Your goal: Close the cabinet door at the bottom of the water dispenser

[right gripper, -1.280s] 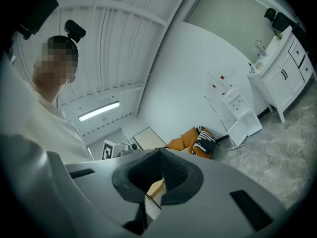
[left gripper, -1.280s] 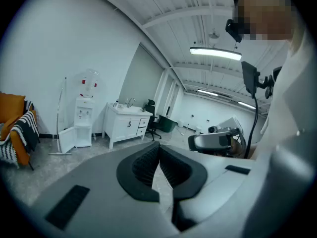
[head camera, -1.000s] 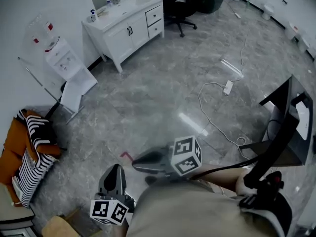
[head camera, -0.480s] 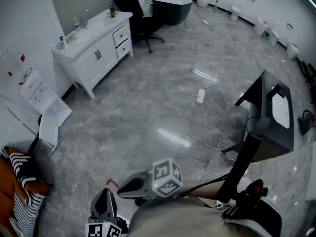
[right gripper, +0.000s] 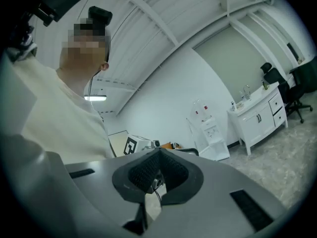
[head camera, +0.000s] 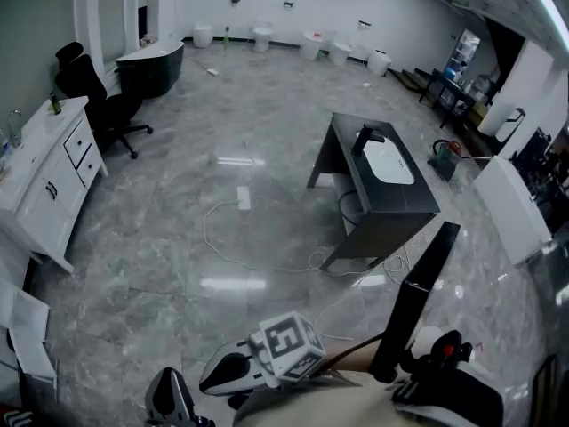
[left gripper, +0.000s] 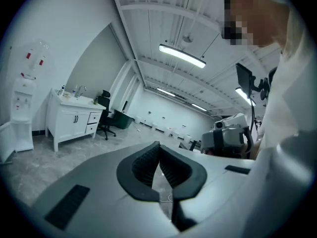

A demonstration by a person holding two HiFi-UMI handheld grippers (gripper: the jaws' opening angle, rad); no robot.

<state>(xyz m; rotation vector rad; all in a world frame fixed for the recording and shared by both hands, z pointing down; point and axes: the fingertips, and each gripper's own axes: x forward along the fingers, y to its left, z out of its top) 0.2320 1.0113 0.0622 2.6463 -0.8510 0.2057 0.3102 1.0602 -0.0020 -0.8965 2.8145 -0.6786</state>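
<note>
The white water dispenser (left gripper: 22, 108) stands against the wall left of a white cabinet, its bottom door (left gripper: 6, 144) swung open. The right gripper view also has the dispenser (right gripper: 209, 129), with the open door (right gripper: 218, 153) at its foot. In the head view only white panels (head camera: 27, 332) at the left edge show of it. My left gripper (left gripper: 158, 146) is shut and empty, far from the dispenser. It sits low in the head view, left gripper (head camera: 171, 397). My right gripper (right gripper: 158, 153) is shut with nothing in it, also seen as right gripper (head camera: 210, 377) with its marker cube.
A white sink cabinet (head camera: 44, 181) lines the left wall, with a black office chair (head camera: 93, 96) beyond it. A dark desk (head camera: 378, 194) stands mid-room. A power strip and cable (head camera: 242, 198) lie on the grey floor. A black monitor arm (head camera: 413, 301) rises near my right side.
The head view has swung away from the dispenser, which slid to the left edge. Both grippers dropped lower in the frame, and the left one is nearly cut off.
</note>
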